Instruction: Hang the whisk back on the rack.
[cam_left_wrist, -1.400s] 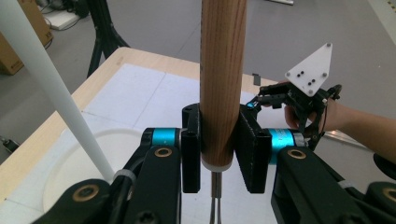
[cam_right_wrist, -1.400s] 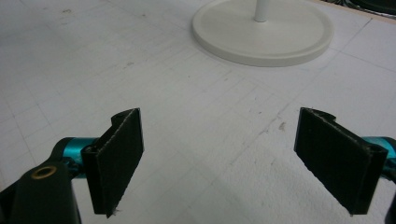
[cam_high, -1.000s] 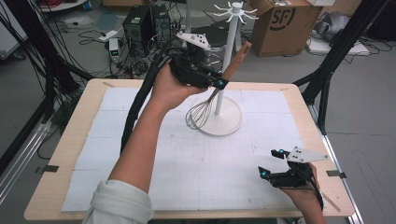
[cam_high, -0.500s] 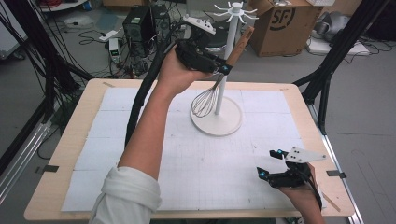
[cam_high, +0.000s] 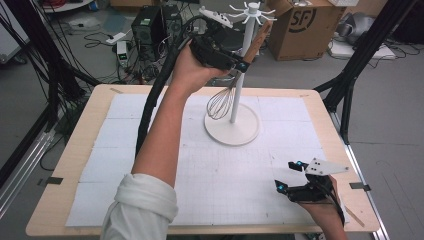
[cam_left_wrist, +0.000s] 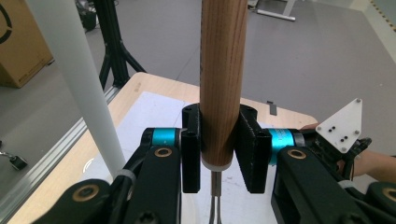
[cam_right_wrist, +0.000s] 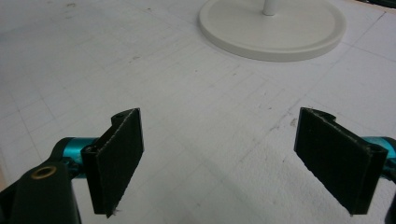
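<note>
High above the surface, the left gripper had its jaws clamped on the lower end of the whisk's wooden handle, with the whisk hanging wires-down just beside the white stand's pole, over its round base. The handle's top tilted up toward the stand's hooks. Near the surface's front right corner, the right gripper rested low over the white gridded mat, its jaws spread wide and holding nothing.
</note>
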